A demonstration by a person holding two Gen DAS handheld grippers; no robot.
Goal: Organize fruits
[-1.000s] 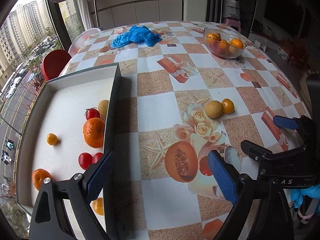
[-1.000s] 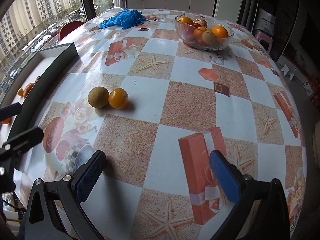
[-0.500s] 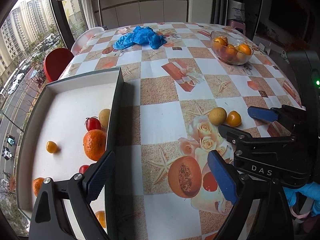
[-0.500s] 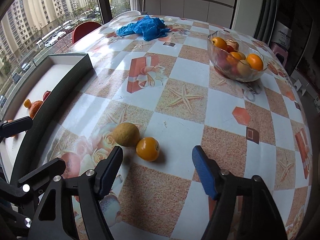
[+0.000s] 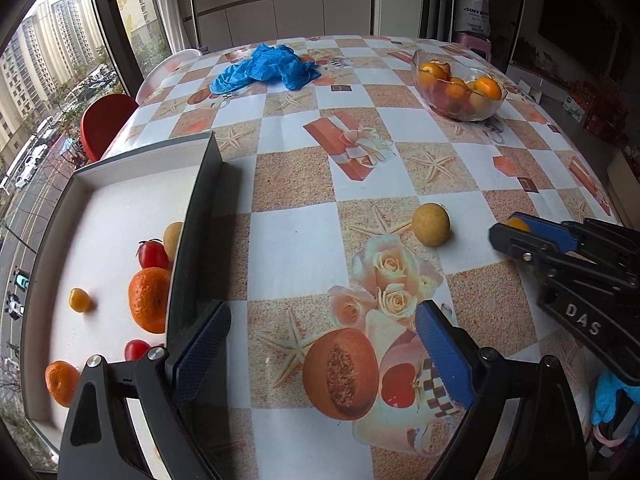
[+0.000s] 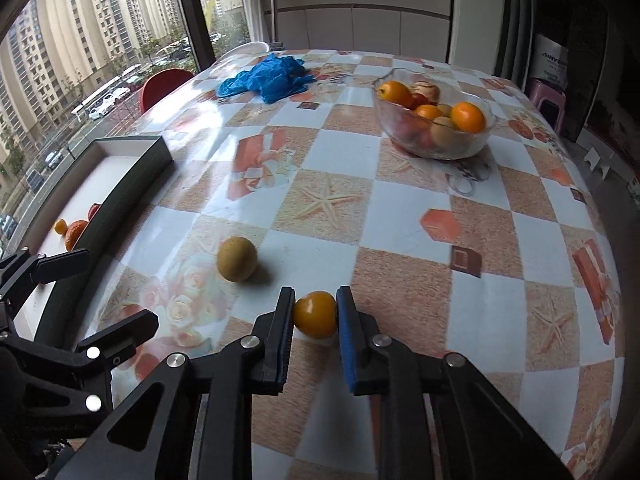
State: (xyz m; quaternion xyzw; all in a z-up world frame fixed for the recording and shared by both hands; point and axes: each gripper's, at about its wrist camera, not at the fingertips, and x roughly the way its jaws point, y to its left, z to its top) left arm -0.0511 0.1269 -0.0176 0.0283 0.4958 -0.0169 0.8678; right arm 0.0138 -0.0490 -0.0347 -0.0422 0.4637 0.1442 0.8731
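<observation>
- My right claw (image 6: 315,316) looks like matt black plastic with bright metal rivets; its blue pads (image 6: 347,332) are finely ribbed and press a smooth, glossy yellow-orange fruit (image 6: 315,314).
- My left claw (image 5: 320,344) has the same matt black frame, and its blue pads (image 5: 440,352) show a rough, knurled texture.
- The counter (image 6: 400,240) wears a shiny, wipeable printed cloth that catches window glare at the far left.
- The round tan fruit (image 6: 237,258) has a dull, slightly rough skin.
- The far bowl (image 6: 436,148) is clear, glossy glass.
- The box (image 5: 192,216) at left has dark matt walls and a white, paper-like floor.
- The blue gloves (image 5: 266,68) far off look thin and crinkled.
</observation>
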